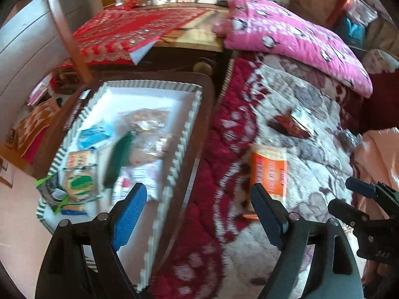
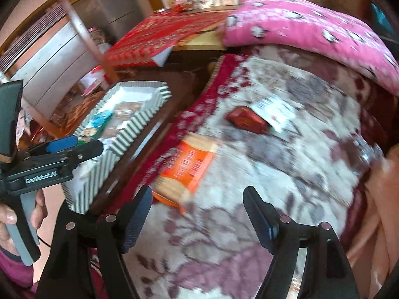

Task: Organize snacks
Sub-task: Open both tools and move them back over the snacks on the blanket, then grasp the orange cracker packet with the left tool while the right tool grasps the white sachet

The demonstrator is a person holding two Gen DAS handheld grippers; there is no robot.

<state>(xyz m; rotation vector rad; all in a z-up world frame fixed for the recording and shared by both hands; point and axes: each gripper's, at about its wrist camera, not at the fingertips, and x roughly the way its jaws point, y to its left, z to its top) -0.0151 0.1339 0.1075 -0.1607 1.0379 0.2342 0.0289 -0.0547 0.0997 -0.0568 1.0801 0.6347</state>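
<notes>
A striped storage box [image 1: 189, 124] [image 2: 134, 129] stands left of the bed and holds several snack packets [image 1: 139, 147]. On the floral blanket lie an orange snack packet [image 1: 269, 174] [image 2: 189, 167], a dark red packet [image 1: 289, 124] [image 2: 247, 119] and a white packet [image 1: 303, 115] [image 2: 276, 112]. My left gripper [image 1: 197, 199] is open and empty, straddling the box's right wall. My right gripper [image 2: 197, 206] is open and empty above the blanket, just near of the orange packet. The right gripper also shows in the left wrist view [image 1: 349, 196], and the left gripper in the right wrist view [image 2: 74, 144].
A pink pillow [image 1: 294, 37] [image 2: 311, 25] lies at the bed's far end. A table with a red cloth [image 1: 139, 30] [image 2: 169, 32] stands behind the box. A wooden chair [image 1: 69, 37] and a clear wrapper [image 2: 366, 149] are at the sides.
</notes>
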